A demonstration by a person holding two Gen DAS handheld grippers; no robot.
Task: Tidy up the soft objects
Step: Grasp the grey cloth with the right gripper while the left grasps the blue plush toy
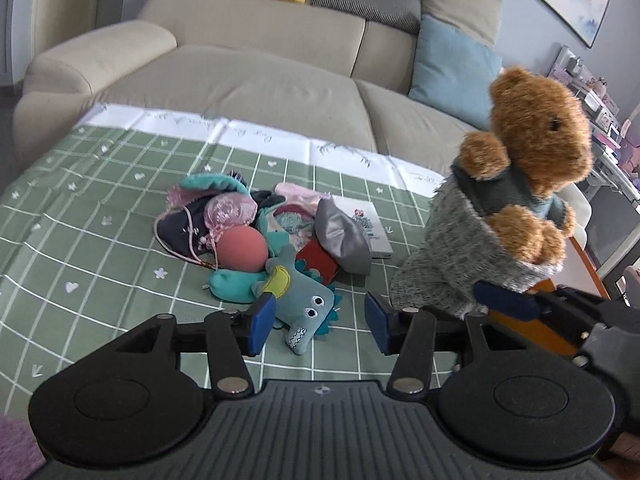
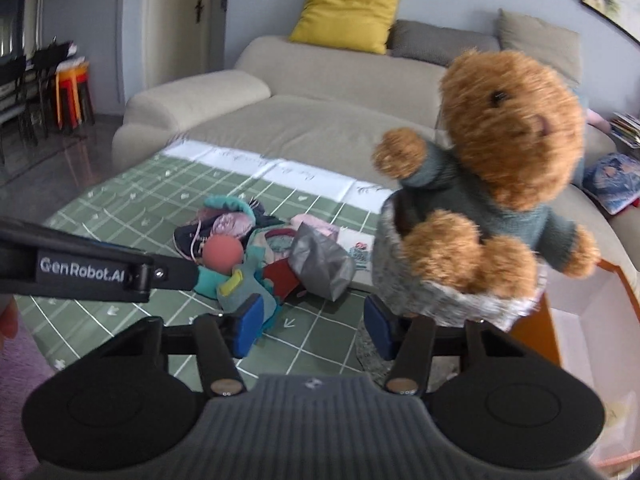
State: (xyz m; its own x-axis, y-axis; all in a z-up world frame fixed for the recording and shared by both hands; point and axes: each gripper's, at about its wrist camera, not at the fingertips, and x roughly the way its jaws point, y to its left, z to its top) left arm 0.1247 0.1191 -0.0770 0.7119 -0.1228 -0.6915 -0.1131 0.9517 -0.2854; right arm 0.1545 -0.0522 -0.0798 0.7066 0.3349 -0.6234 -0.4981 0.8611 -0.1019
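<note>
Left wrist: bear (image 1: 536, 148) (bagged) beside toy pile (image 1: 264, 236).

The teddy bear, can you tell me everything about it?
The teddy bear is fluffy brown plush with a black bead eye, wearing a knitted grey-green sweater. It sits upright, tucked waist-deep in a fuzzy grey pouch, paws and head sticking out. It stands on the right of the green checked cloth, apart from the toy pile. Neither gripper holds it.
</note>
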